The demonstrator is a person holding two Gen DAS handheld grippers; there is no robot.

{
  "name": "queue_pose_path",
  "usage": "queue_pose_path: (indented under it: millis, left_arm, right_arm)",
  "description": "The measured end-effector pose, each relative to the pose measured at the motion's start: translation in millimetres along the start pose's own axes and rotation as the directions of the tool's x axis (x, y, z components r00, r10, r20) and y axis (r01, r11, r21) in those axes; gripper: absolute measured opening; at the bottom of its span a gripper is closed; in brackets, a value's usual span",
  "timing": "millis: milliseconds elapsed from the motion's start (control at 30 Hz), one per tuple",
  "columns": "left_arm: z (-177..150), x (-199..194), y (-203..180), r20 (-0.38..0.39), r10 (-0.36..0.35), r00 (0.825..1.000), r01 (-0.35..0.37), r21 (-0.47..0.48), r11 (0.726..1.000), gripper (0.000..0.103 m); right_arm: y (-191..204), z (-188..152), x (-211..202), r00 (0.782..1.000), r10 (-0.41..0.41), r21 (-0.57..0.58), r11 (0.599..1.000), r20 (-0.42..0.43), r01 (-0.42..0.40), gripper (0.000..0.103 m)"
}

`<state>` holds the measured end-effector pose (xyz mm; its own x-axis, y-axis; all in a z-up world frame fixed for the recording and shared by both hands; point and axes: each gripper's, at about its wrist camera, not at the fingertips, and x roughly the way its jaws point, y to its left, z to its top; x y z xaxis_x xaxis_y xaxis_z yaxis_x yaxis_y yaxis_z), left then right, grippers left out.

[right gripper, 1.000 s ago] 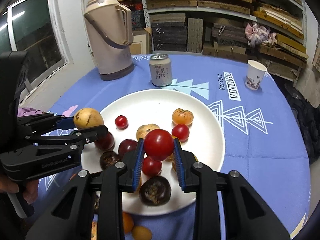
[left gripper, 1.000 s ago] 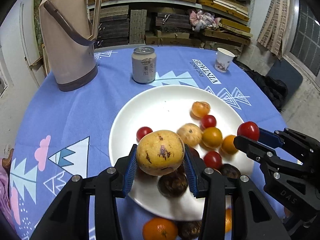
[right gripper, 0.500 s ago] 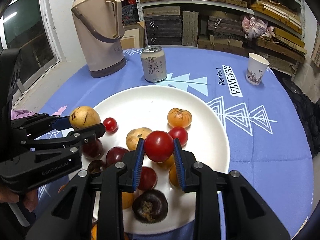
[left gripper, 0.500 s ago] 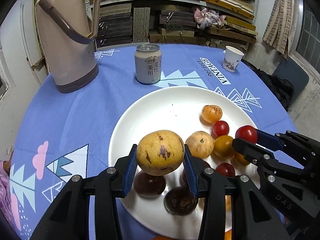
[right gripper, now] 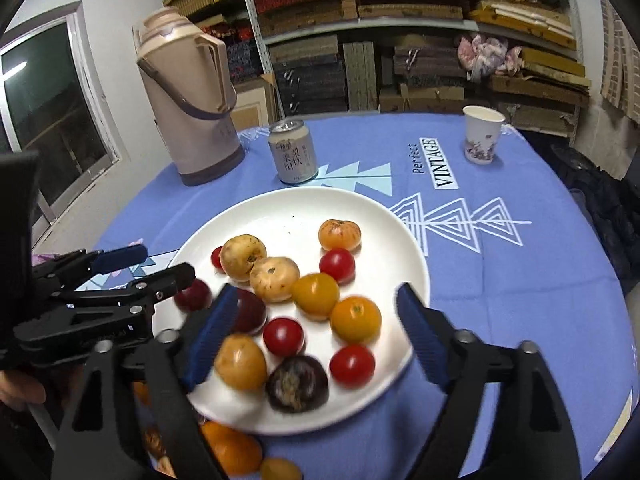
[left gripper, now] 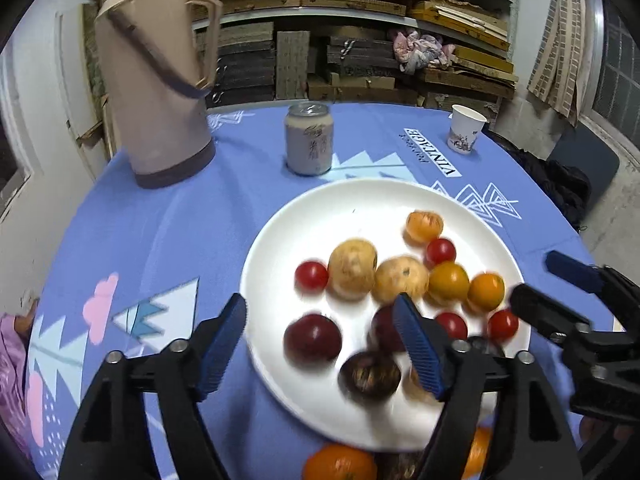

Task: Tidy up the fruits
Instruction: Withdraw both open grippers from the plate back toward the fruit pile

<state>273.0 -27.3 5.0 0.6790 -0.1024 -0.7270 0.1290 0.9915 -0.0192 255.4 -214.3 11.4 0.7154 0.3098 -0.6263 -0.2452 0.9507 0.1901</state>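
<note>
A white plate (left gripper: pixel 360 200) (right gripper: pixel 300 208) on the blue tablecloth holds several fruits: red tomatoes, orange and yellow ones, dark purple ones. My left gripper (left gripper: pixel 320 340) (right gripper: pixel 160 264) hangs over the plate's near left rim; its jaws are opening with nothing pressed between them. The spotted yellow fruit (left gripper: pixel 352 268) (right gripper: pixel 242 256) lies on the plate beyond its tips. My right gripper (right gripper: pixel 316 332) (left gripper: pixel 538 278) is over the plate's near right side, its jaws also opening and gripping nothing. A red tomato (right gripper: pixel 352 364) rests on the plate below them.
A tall beige thermos (left gripper: pixel 156 80) stands at the back left, a drink can (left gripper: pixel 309 140) behind the plate, a paper cup (left gripper: pixel 464 134) at the back right. A few loose fruits, one an orange (left gripper: pixel 340 464), lie on the cloth by the plate's near rim. Shelves fill the wall behind.
Both grippers have opened. The spotted yellow fruit left the left gripper and the red tomato left the right one; both now lie on the plate.
</note>
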Motion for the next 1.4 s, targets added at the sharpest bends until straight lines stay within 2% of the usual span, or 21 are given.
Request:
queue_pose_path:
  millis: [167, 300, 600, 700, 867, 967, 1033, 1067, 1167, 1200, 1400]
  left_arm:
    - [-27.3, -15.9, 20.4, 0.016, -0.001, 1.0, 0.002, -0.078, 0.997, 0.081]
    - [-50.2, -26.5, 31.2, 0.008, 0.038, 0.999, -0.037, -0.093, 0.995, 0.081]
    - [-92.1, -53.1, 36.3, -0.027, 0.025, 0.999, -0.028, -0.12, 0.992, 0.083]
    - [-101.2, -59.2, 33.8, -0.025, 0.023, 0.999, -0.026, -0.108, 0.994, 0.084]
    - [-110.8, -60.8, 35.3, 0.053, 0.024, 0.998, -0.019, -0.099, 0.995, 0.084]
    - [-114.5, -52.8, 38.5, 0.022, -0.018, 1.0, 0.02, -0.125, 0.992, 0.084]
    - [-114.0, -52.0, 39.4, 0.002, -0.039, 0.999, 0.038, -0.134, 0.99, 0.084]
    - [-114.0, -53.8, 40.5, 0.008, -0.035, 0.999, 0.036, -0.137, 0.99, 0.084]
    - [-115.5, -55.2, 44.4, 0.013, -0.043, 0.999, 0.044, -0.151, 0.988, 0.084]
    - [-117.0, -54.9, 46.0, 0.012, -0.053, 0.999, 0.055, -0.159, 0.986, 0.084]
    - [-121.4, -54.4, 45.8, -0.013, -0.055, 0.998, 0.052, -0.155, 0.987, 0.084]
  right_arm:
    - [-4.1, -28.4, -22.7, 0.999, 0.053, 0.036, 0.998, 0.009, -0.053, 0.092]
    - [2.3, -55.2, -39.6, 0.999, 0.05, -0.005, 0.999, -0.001, -0.05, 0.094]
    - [14.7, -96.4, -61.0, 0.999, 0.023, -0.053, 0.998, -0.049, -0.026, 0.094]
    - [18.4, -105.2, -62.8, 0.998, 0.009, -0.07, 0.997, -0.057, -0.013, 0.094]
    - [16.1, -110.0, -61.8, 0.999, 0.018, -0.043, 0.999, -0.037, -0.02, 0.094]
    - [13.3, -111.7, -57.5, 0.999, 0.008, -0.023, 1.0, -0.054, -0.009, 0.094]
    - [16.7, -111.6, -54.9, 0.997, -0.034, -0.063, 0.998, -0.067, 0.03, 0.094]
    - [21.0, -111.6, -53.1, 0.995, -0.066, -0.105, 0.993, -0.075, 0.057, 0.089]
    - [33.3, -114.4, -42.5, 0.986, -0.114, -0.224, 0.971, -0.123, 0.084, 0.056]
    - [34.1, -115.5, -39.3, 0.984, -0.109, -0.231, 0.97, -0.138, 0.075, 0.053]
    - [40.1, -113.3, -18.1, 0.973, -0.078, -0.246, 0.969, -0.219, 0.022, 0.052]
